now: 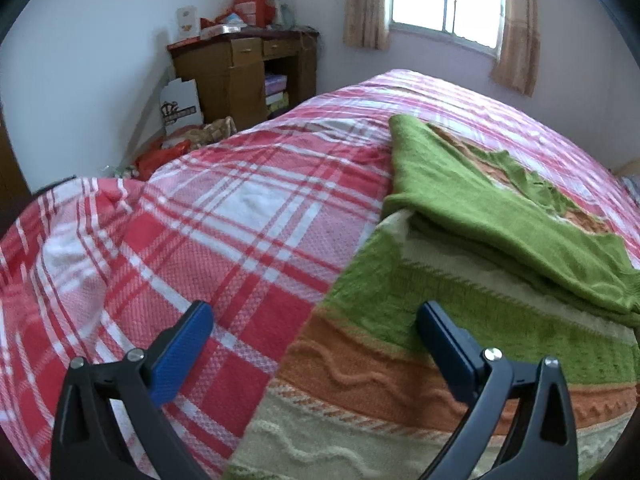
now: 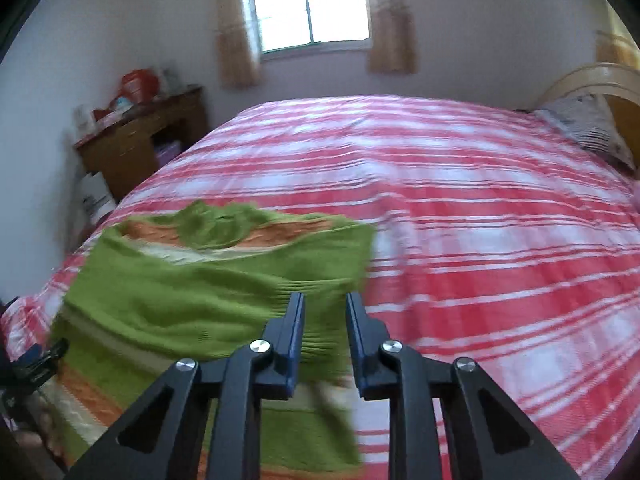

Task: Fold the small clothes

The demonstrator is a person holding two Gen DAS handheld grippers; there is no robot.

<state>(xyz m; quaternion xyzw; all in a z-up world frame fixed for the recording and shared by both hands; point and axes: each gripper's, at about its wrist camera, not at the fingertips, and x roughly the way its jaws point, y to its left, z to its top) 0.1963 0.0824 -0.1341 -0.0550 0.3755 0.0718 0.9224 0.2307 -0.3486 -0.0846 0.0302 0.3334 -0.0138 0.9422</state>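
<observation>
The left hand-held gripper (image 1: 316, 320) hangs wide open over the near edge of the knitted sweater (image 1: 460, 280), its blue pads (image 1: 180, 356) well apart: one above the plaid bedspread (image 1: 240, 208), the other above the sweater's green and orange stripes. Neither pad presses on anything.

The right hand-held gripper (image 2: 325, 308) has its jaws parted only a little. They stand over the ribbed green cuff of the folded-over sleeve (image 2: 224, 292), which shows in the gap, but the blur hides whether the pads touch the knit.

The sweater lies flat on the bedspread at the near left corner of the bed, green with orange and cream bands, its green sleeve laid across the body. Its neckline points away toward the window (image 2: 308, 4).

Beyond the sweater's left side stands a wooden desk (image 1: 244, 68) against the wall, cluttered on top. A pillow (image 2: 588, 128) lies at the bed's far right, by the headboard (image 2: 600, 80).
</observation>
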